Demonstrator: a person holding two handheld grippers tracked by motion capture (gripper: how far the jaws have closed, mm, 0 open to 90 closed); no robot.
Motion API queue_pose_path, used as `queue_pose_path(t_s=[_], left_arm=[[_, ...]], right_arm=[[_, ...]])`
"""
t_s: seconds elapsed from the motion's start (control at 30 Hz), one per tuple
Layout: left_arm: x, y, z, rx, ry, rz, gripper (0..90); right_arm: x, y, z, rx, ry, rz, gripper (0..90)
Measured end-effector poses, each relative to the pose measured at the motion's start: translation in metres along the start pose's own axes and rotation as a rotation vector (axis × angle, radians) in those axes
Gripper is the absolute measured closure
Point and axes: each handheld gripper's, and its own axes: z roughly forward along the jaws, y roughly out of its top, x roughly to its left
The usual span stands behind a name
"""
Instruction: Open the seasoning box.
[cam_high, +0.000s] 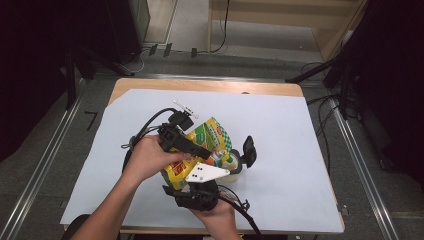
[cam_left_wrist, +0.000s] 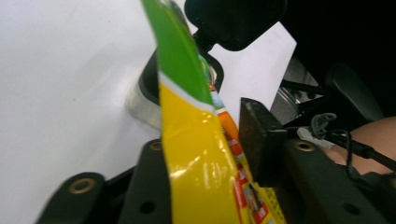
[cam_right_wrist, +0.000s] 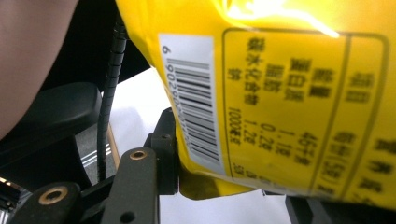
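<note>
From above, one yellow and green bag (cam_high: 207, 145) is sitting at the middle of the frame over a white sheet (cam_high: 300, 150) that is covering the counter (cam_high: 210, 86). Two hands are working it: the left hand-held gripper (cam_high: 197, 150) is reaching in from the left and the right hand-held gripper (cam_high: 200, 192) from the bottom, with its grey plate (cam_high: 205, 172) lying across the bag. One glass jar (cam_high: 235, 162) is standing just right of the bag, and one small white strip (cam_high: 183, 107) is lying at upper centre.

In the left gripper view, the bag (cam_left_wrist: 196, 154) is running up the middle between the two jaws. The right jaw is standing clear of it, so the grip is loose. The jar (cam_left_wrist: 144, 100) is showing behind it.

In the right gripper view, the bag (cam_right_wrist: 289, 102), with one barcode (cam_right_wrist: 191, 102), is taking up the upper right. The left jaw is pressing its lower edge, so this gripper is clamping the bag.
</note>
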Motion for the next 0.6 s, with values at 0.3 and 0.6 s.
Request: queue_pose_path(t_s=[0.3, 0.6], left_arm=[[-0.0031, 0.0003, -0.0004, -0.014, 0.035, 0.017, 82.9], [-0.0015, 0.0001, -0.0002, -0.003, 0.039, 0.009, 84.1]], right_arm=[[0.0034, 0.0014, 0.0020, 0.018, 0.005, -0.032, 55.6], [0.0109, 0.0011, 0.0076, 0.072, -0.015, -0.140, 54.3]])
